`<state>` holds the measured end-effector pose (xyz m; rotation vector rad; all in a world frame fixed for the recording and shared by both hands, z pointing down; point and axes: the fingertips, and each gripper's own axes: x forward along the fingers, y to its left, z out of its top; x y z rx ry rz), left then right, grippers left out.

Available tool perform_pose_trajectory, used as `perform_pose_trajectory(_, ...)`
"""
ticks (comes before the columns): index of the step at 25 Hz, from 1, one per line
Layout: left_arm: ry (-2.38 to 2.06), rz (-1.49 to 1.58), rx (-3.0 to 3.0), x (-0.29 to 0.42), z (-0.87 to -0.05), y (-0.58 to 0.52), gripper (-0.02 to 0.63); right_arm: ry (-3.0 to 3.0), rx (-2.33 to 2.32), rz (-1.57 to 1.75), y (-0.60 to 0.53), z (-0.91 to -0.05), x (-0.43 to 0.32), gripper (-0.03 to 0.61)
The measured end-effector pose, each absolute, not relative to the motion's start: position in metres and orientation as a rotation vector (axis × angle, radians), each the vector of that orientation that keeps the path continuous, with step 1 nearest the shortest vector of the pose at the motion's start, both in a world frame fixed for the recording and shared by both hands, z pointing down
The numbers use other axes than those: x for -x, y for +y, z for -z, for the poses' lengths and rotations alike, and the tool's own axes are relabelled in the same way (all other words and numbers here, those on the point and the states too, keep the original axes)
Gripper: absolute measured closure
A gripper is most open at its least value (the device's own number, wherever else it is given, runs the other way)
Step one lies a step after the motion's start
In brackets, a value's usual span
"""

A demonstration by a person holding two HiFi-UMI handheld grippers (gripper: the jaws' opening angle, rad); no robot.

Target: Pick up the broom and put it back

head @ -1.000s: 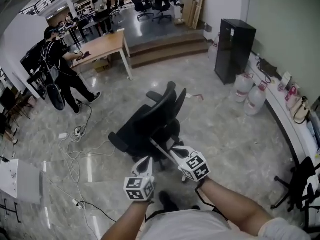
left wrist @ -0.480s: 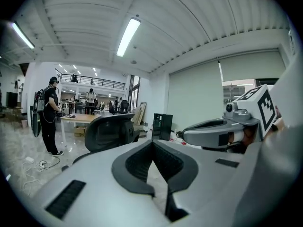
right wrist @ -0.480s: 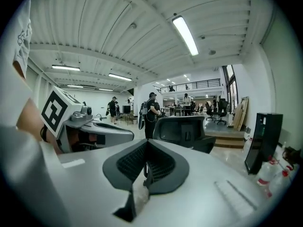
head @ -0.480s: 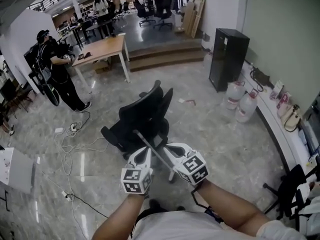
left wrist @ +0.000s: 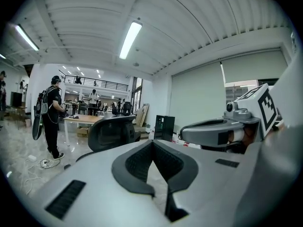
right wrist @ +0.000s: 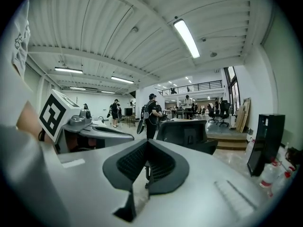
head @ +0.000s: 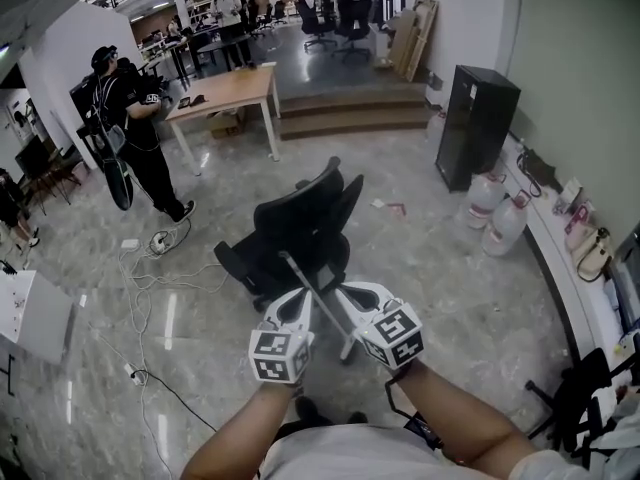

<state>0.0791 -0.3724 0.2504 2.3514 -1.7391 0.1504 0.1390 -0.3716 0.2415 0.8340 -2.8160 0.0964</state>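
Though the chair crowds ahead, right claw pinches broom handle; left claw pressed together.

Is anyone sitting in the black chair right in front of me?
No, the chair stands unoccupied, with nobody on its seat.

Forearms forward; left gripper, right gripper side by side, jaws together.

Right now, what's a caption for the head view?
A broom handle between the left gripper and right gripper, facing a black chair.
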Motion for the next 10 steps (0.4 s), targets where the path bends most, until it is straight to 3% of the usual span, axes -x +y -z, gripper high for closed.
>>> perform_pose_trajectory(10, -1.766, -0.126, -2.334, -0.0741, -0.2466, -0.3637, 0.609, -2.829, -0.817, -0.113, -0.3618, -0.2381, -0.1352, 0.577)
